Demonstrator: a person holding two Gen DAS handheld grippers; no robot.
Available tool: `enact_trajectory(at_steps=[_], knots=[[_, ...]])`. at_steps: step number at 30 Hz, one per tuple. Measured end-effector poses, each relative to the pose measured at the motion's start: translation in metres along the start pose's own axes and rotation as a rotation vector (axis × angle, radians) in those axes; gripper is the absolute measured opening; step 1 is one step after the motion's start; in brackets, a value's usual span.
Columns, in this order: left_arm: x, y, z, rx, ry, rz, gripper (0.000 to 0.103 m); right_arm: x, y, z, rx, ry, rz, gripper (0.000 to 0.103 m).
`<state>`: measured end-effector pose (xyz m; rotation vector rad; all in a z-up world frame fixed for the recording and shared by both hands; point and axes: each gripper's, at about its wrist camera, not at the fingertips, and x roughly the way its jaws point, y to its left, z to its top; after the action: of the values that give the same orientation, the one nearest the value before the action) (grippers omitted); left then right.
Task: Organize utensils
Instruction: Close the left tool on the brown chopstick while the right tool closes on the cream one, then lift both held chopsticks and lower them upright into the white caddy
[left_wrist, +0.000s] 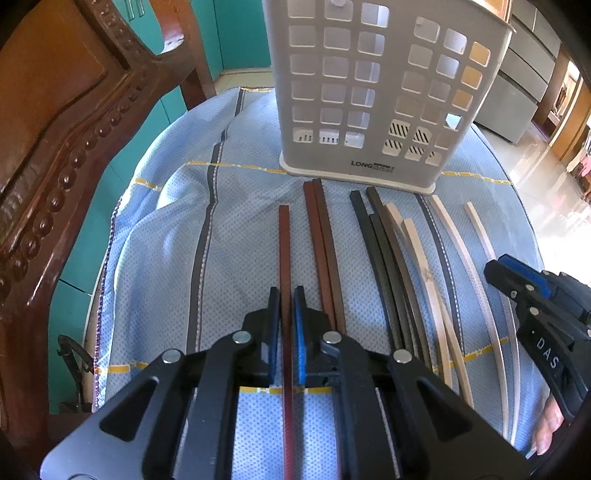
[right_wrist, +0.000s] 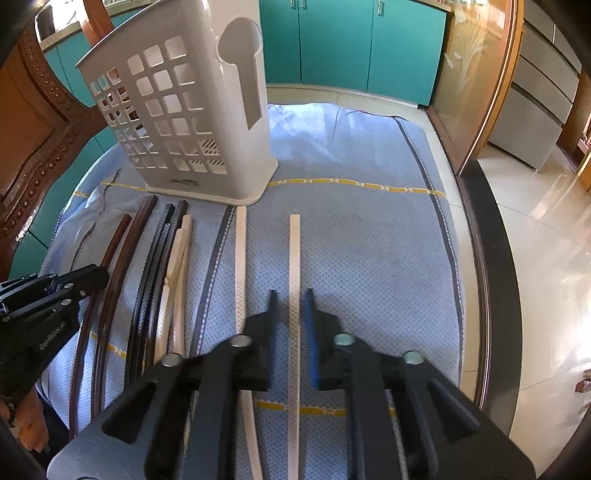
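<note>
Several chopsticks lie side by side on a blue cloth (left_wrist: 155, 236), pointing at a grey slotted utensil holder (left_wrist: 369, 92) that stands at the far side and also shows in the right wrist view (right_wrist: 192, 122). My left gripper (left_wrist: 286, 295) is nearly shut around a red-brown chopstick (left_wrist: 284, 243), its blue pads close beside it; whether they press it I cannot tell. My right gripper (right_wrist: 291, 295) is open, its fingers either side of a pale wooden chopstick (right_wrist: 294, 251) without touching it. Brown, black and pale chopsticks lie between the two.
A carved wooden chair (left_wrist: 66, 147) stands at the left of the cloth. Teal cabinets (right_wrist: 362, 44) are behind the table. The table's dark edge (right_wrist: 491, 280) runs along the right, with a shiny tiled floor (right_wrist: 546, 258) beyond.
</note>
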<state>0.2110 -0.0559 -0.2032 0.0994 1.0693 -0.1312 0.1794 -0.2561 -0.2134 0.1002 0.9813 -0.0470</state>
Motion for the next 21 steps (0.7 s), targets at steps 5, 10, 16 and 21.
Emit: enact_trajectory(at_steps=[5, 10, 16, 21], knots=[[-0.001, 0.000, -0.001, 0.006, -0.001, -0.007, 0.007, 0.000, 0.000, 0.000, 0.001, -0.004, -0.001, 0.007], [-0.008, 0.005, -0.001, -0.014, -0.030, -0.017, 0.007, -0.014, -0.007, 0.003, 0.034, -0.059, 0.022, 0.006], [-0.048, 0.014, -0.002, -0.027, -0.138, -0.041, 0.007, -0.066, -0.016, 0.008, 0.050, -0.231, 0.079, 0.006], [-0.117, 0.023, -0.002, -0.021, -0.293, -0.119, 0.007, -0.129, -0.030, 0.007, 0.062, -0.369, 0.203, 0.006]])
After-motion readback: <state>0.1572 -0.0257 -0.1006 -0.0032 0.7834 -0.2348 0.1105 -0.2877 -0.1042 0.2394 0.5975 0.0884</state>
